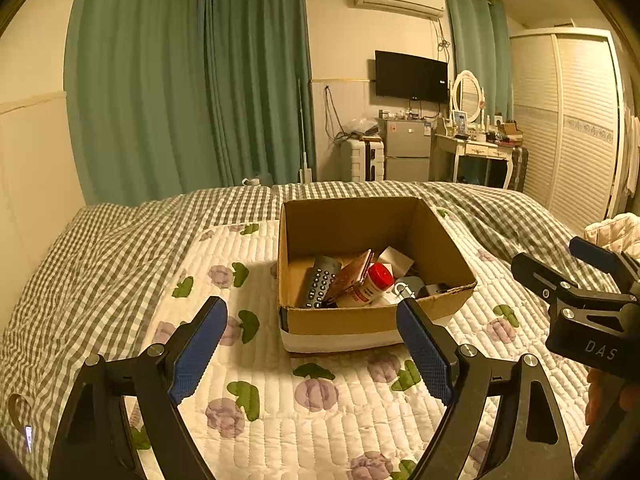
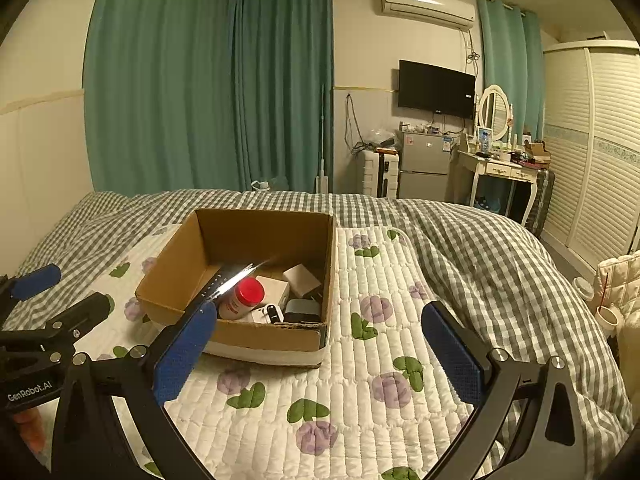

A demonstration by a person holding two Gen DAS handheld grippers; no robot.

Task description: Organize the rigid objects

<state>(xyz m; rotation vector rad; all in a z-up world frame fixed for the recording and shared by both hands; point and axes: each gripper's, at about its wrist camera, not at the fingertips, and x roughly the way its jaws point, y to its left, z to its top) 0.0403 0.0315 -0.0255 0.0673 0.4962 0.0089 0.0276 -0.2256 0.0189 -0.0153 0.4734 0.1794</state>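
An open cardboard box point(image 1: 444, 240) stands on the white floral quilt and also shows in the right wrist view point(image 2: 176, 264). Inside lie a black remote point(image 1: 320, 282), a pink phone point(image 1: 352, 274), a white bottle with a red cap point(image 1: 374, 282) point(image 2: 244, 296), white boxes point(image 2: 302, 278) and small dark gadgets point(image 2: 302, 310). My left gripper point(image 1: 312, 346) is open and empty, just in front of the box. My right gripper point(image 2: 320, 356) is open and empty, in front of the box's near right corner; it also shows at the right edge of the left wrist view point(image 1: 568, 268).
The quilt point(image 1: 280, 400) lies over a grey checked bedspread point(image 2: 500, 248). Beyond the bed are green curtains, a small fridge point(image 2: 426, 168), a dressing table point(image 2: 504, 172) and a white wardrobe point(image 2: 600, 152). Tape rolls point(image 2: 608, 316) and a cushion sit at the bed's right edge.
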